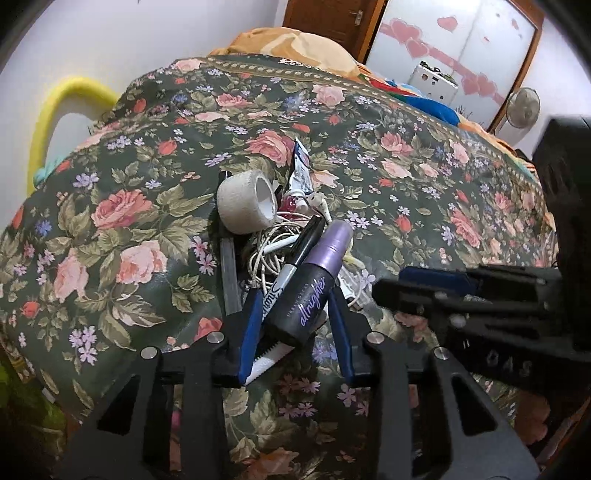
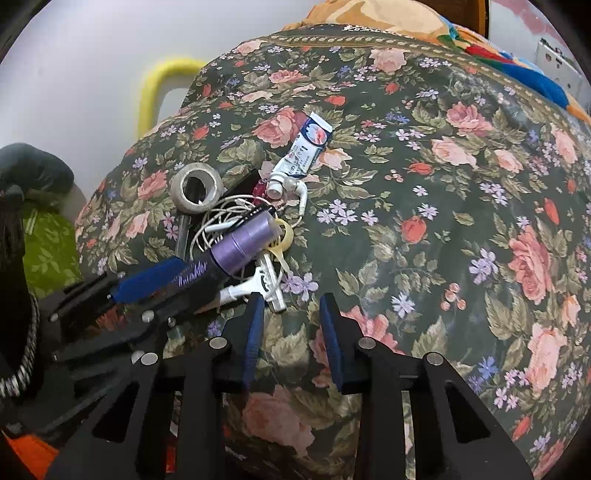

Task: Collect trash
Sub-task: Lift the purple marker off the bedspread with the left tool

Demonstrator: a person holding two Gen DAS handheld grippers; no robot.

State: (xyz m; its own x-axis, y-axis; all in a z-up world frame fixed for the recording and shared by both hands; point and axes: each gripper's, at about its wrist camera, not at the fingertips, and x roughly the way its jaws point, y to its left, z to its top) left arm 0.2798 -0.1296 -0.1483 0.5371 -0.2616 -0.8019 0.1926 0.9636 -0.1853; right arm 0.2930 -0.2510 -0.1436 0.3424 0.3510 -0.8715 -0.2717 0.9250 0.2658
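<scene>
A small pile of clutter lies on the floral bedcover. My left gripper is shut on a purple spray bottle with a black marker wedged beside it; both blue pads touch them. Behind lie a white tape roll, tangled white earphones and a squeezed tube. In the right wrist view my right gripper hovers open over bare bedcover, with only cloth between its fingers. Keys on a yellow ring sit just beyond its left fingertip. The bottle lies to its left.
A dark flat thing lies under the pile. A yellow hoop leans against the white wall at the left. Orange bedding, a bright cloth, a wooden door, a heart-decorated wardrobe and a fan lie beyond.
</scene>
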